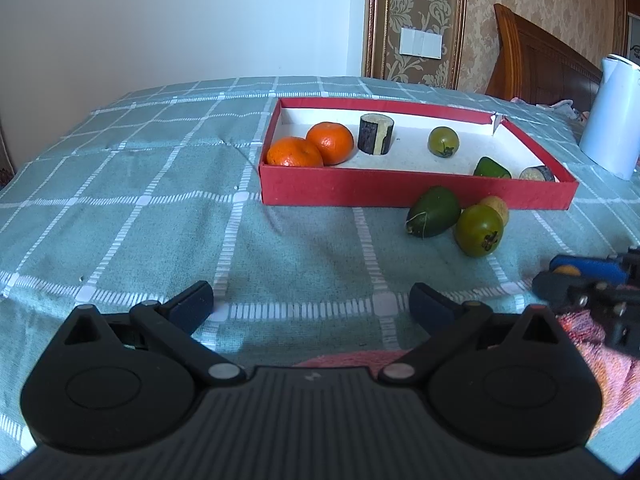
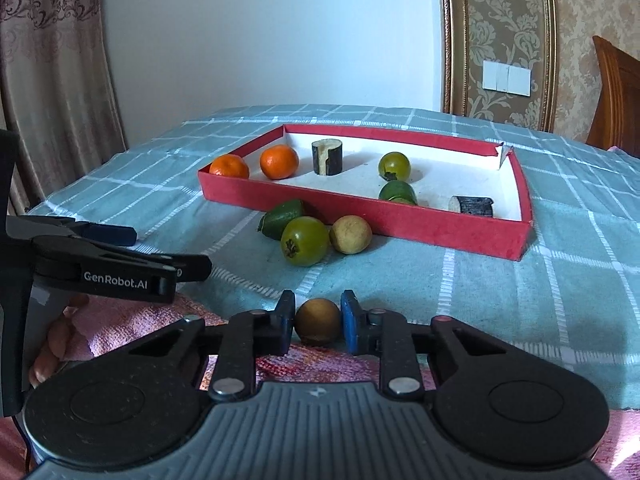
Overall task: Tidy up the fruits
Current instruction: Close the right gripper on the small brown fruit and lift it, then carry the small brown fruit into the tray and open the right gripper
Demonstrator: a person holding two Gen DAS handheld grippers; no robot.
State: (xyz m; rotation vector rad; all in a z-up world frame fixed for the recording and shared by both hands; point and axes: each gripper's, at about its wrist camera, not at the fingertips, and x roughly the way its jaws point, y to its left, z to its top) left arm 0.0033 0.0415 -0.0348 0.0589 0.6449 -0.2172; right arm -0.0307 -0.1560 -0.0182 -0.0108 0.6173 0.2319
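A red box (image 1: 416,192) (image 2: 400,216) with a white floor holds two oranges (image 1: 312,146) (image 2: 256,164), a dark cut cylinder (image 1: 375,134) (image 2: 327,157), a green round fruit (image 1: 443,141) (image 2: 394,166), a green oval fruit and another dark piece. In front of it lie a green oval fruit (image 1: 434,211) (image 2: 282,220), a green round fruit (image 1: 478,230) (image 2: 305,241) and a tan ball (image 2: 351,234). My right gripper (image 2: 318,322) is shut on a brown ball (image 2: 318,320) near the table's front edge. My left gripper (image 1: 312,304) is open and empty.
A white kettle (image 1: 612,116) stands right of the box. A pink towel (image 2: 132,328) lies at the front edge under the grippers. The teal checked tablecloth (image 1: 140,200) covers the table. A wooden headboard is behind.
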